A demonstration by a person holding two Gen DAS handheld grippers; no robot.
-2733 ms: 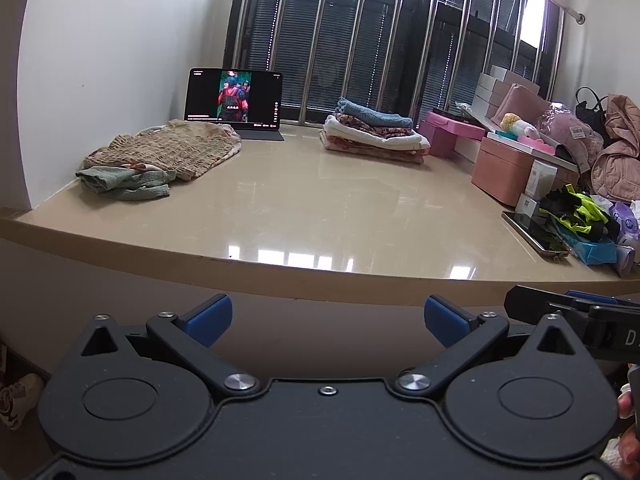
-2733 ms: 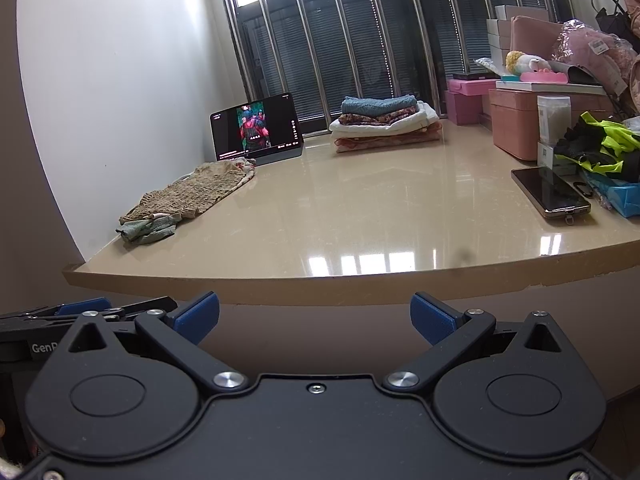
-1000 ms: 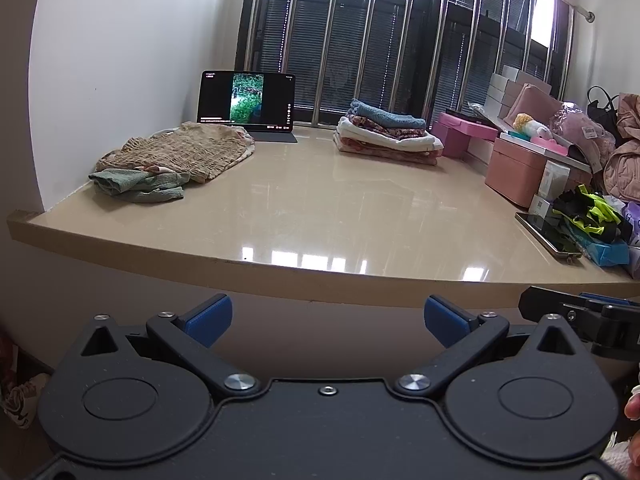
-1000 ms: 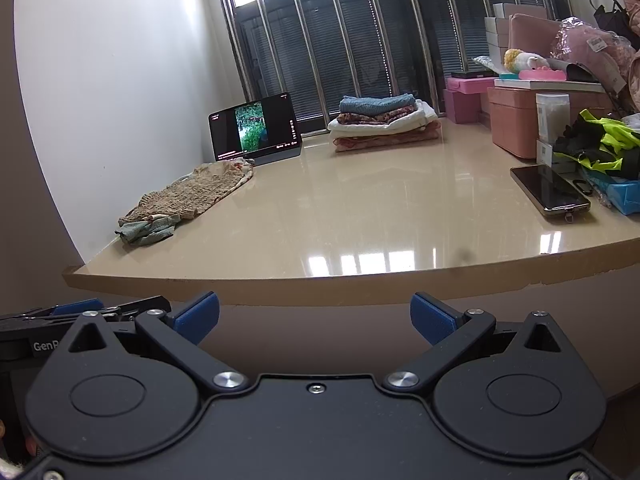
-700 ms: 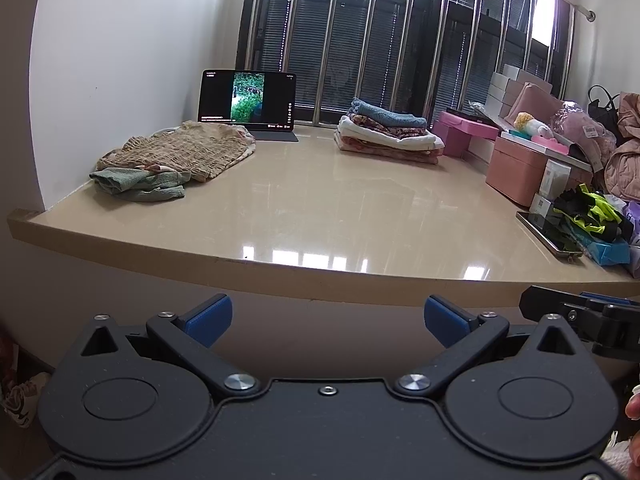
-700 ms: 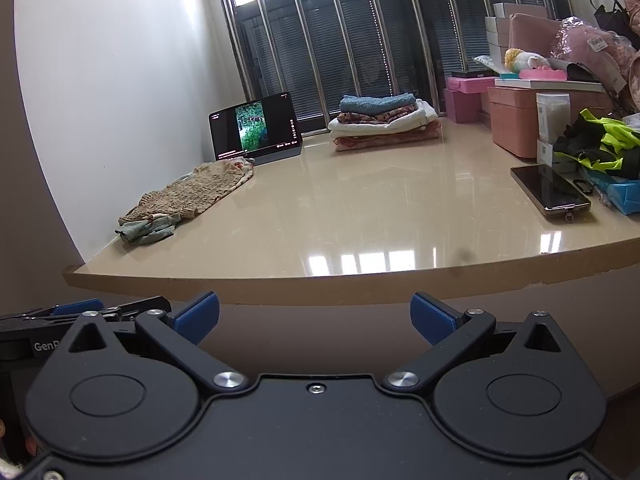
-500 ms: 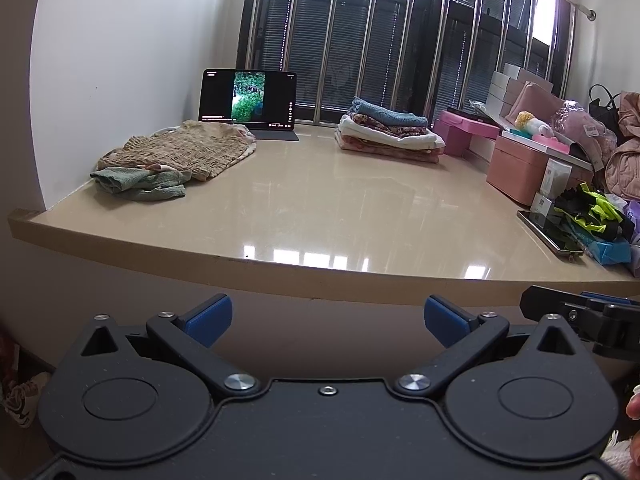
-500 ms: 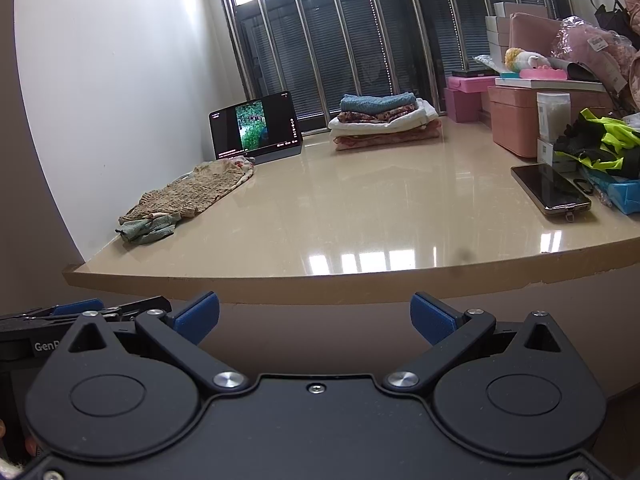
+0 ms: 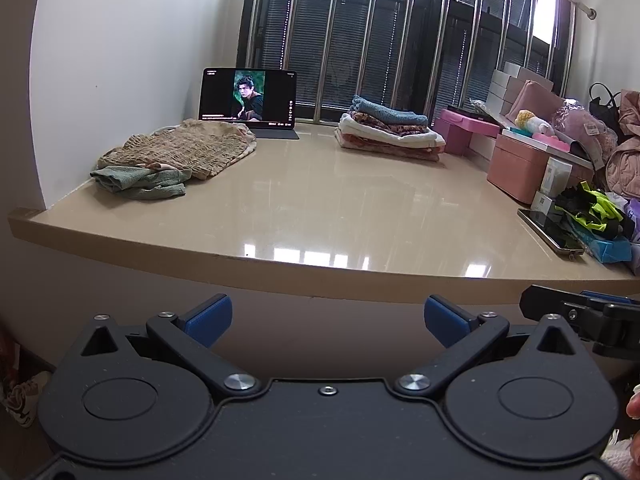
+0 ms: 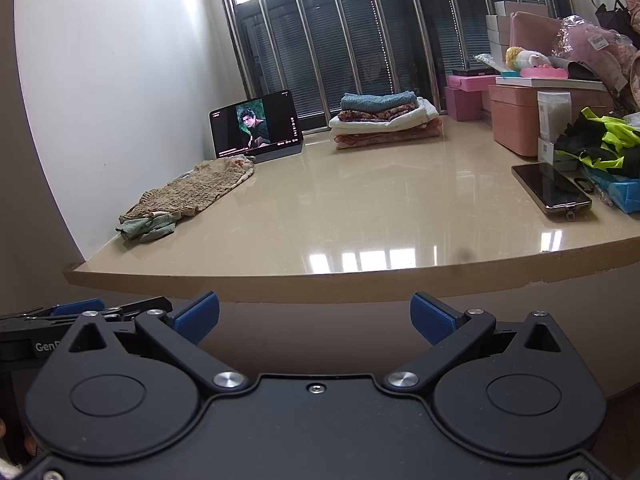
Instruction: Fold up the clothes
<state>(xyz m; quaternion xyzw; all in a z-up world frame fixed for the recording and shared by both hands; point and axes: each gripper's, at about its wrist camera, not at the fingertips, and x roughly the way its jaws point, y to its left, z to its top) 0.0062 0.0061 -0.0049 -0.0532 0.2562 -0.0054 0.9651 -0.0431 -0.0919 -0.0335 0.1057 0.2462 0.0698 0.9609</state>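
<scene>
A tan knitted garment [image 9: 188,148] [image 10: 196,192] lies flat at the far left of the beige tabletop [image 9: 328,208], with a crumpled green cloth [image 9: 140,180] [image 10: 146,230] at its near end. A stack of folded clothes [image 9: 388,132] [image 10: 386,120] sits at the back by the window. My left gripper [image 9: 327,318] hangs open below the table's front edge, nothing between its blue pads. My right gripper [image 10: 314,318] is open too, held low in front of the edge and empty. Each gripper shows at the side of the other's view.
A tablet [image 9: 248,96] playing video stands at the back left. A phone [image 10: 550,190] lies near the right front edge. Pink boxes [image 9: 516,172], a neon-yellow and black garment [image 9: 592,208] and bags crowd the right side. The wall bounds the left.
The left wrist view has shifted slightly since 2.7 s ago and then held still. Only the tablet's picture has changed. Both grippers stay open and low.
</scene>
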